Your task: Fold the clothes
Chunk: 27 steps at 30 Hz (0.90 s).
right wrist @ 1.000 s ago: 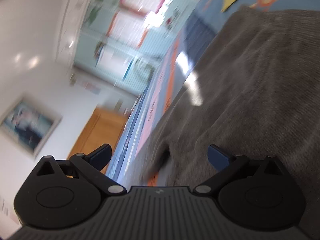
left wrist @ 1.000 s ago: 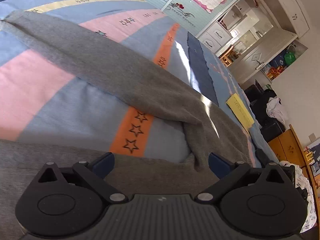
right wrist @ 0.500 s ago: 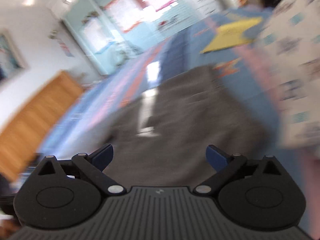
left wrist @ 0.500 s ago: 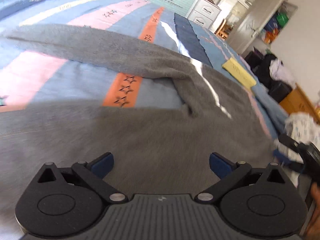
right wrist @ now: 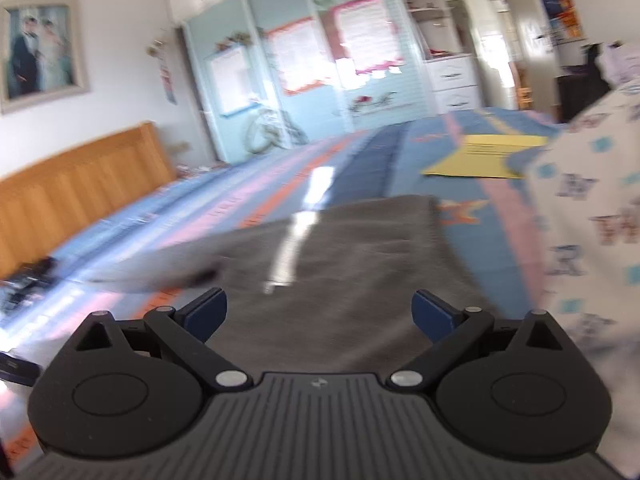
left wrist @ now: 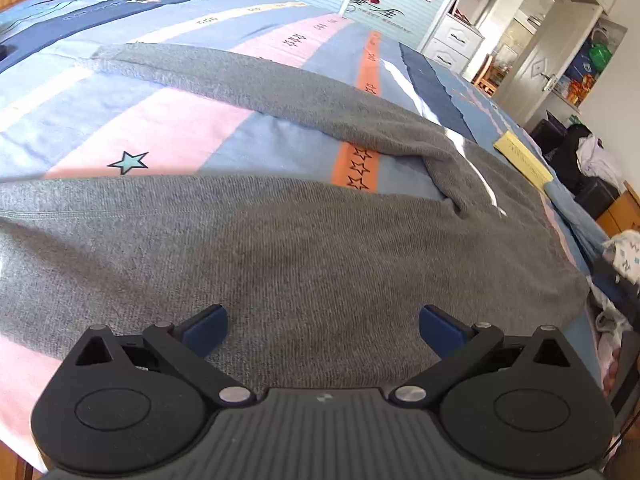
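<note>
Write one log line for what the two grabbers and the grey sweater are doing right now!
left gripper: open, empty | right gripper: open, empty | grey sweater: spread on striped bedspread, unfolded

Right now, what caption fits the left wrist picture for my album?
Open left gripper hovering over a grey sweater spread on a striped, starry bedspread.

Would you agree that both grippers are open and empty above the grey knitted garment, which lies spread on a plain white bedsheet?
Not quite: the sheet is not plain white. The left wrist view shows the grey knitted garment spread on a blue, pink and orange striped bedsheet with stars. The rest holds: the left gripper and right gripper are both open and empty above it.
</note>
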Motion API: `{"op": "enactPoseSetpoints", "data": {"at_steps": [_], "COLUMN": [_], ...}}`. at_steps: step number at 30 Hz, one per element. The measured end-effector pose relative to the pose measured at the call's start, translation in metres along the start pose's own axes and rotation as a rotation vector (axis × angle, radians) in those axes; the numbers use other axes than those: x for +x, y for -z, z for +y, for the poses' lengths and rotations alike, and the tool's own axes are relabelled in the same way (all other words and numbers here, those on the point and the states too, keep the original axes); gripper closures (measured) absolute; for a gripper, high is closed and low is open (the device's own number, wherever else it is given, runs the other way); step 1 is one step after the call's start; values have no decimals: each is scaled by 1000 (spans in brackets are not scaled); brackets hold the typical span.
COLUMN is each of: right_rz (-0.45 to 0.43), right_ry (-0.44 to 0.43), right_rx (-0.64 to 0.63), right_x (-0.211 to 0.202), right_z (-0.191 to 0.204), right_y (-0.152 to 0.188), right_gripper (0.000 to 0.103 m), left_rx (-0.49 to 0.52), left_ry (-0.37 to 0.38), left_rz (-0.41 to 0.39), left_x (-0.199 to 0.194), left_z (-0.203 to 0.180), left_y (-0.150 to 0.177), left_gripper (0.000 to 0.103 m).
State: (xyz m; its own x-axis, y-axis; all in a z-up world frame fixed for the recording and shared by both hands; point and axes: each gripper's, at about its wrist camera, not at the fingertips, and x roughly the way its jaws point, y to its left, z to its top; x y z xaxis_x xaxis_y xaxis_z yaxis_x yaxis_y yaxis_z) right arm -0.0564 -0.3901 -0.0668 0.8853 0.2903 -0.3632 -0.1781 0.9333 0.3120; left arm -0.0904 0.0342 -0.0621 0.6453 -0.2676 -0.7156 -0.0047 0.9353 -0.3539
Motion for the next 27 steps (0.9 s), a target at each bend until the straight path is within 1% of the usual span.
{"op": "enactPoseSetpoints", "data": {"at_steps": [1, 2, 3, 4, 7, 9, 10, 12, 14, 16, 17, 19, 21, 22, 23, 27], "right_rz": [30, 74, 145, 199, 202, 171, 162, 153, 158, 162, 140, 68, 9, 13, 19, 53], "right_ry": [-16, 38, 129, 174, 161, 173, 197, 204, 183, 162, 136, 55, -30, -66, -102, -199], "right_rx": [14, 27, 36, 34, 21, 55, 78, 120, 185, 244, 249, 234, 226, 228, 229, 259], "right_x": [8, 18, 26, 31, 19, 7, 1, -6, -7, -6, -8, -12, -12, -7, -2, 16], "right_z": [0, -4, -9, -14, -14, -17, -19, -26, -34, -39, -37, -27, -17, -14, -10, 8], "right_y": [-1, 0, 5, 10, 4, -2, -4, -5, -2, 2, 3, 0, -3, -3, -3, 2], "right_gripper": [4, 4, 5, 7, 7, 7, 6, 6, 6, 6, 6, 5, 3, 0, 0, 0], "left_rx": [5, 10, 14, 15, 5, -6, -10, -19, -45, -80, -98, -136, -171, -187, -205, -282], "left_ry": [2, 3, 6, 10, 16, 18, 19, 18, 13, 4, -6, -31, -67, -93, -122, -222], "left_rz": [3, 6, 7, 8, 6, -1, -3, -6, -17, -50, -74, -126, -160, -170, -179, -228], "left_x": [1, 2, 3, 4, 6, 8, 7, 6, 2, -7, -13, -29, -44, -51, -58, -84], "left_z": [-1, -1, -2, -1, 3, 5, 5, 5, 8, 13, 16, 24, 32, 37, 42, 67], "left_y": [0, 1, 1, 1, 1, 1, 1, 1, -1, -4, -7, -13, -17, -18, -18, -11], "left_gripper": [1, 1, 1, 1, 1, 1, 1, 1, 1, 1, 1, 1, 1, 1, 1, 1]}}
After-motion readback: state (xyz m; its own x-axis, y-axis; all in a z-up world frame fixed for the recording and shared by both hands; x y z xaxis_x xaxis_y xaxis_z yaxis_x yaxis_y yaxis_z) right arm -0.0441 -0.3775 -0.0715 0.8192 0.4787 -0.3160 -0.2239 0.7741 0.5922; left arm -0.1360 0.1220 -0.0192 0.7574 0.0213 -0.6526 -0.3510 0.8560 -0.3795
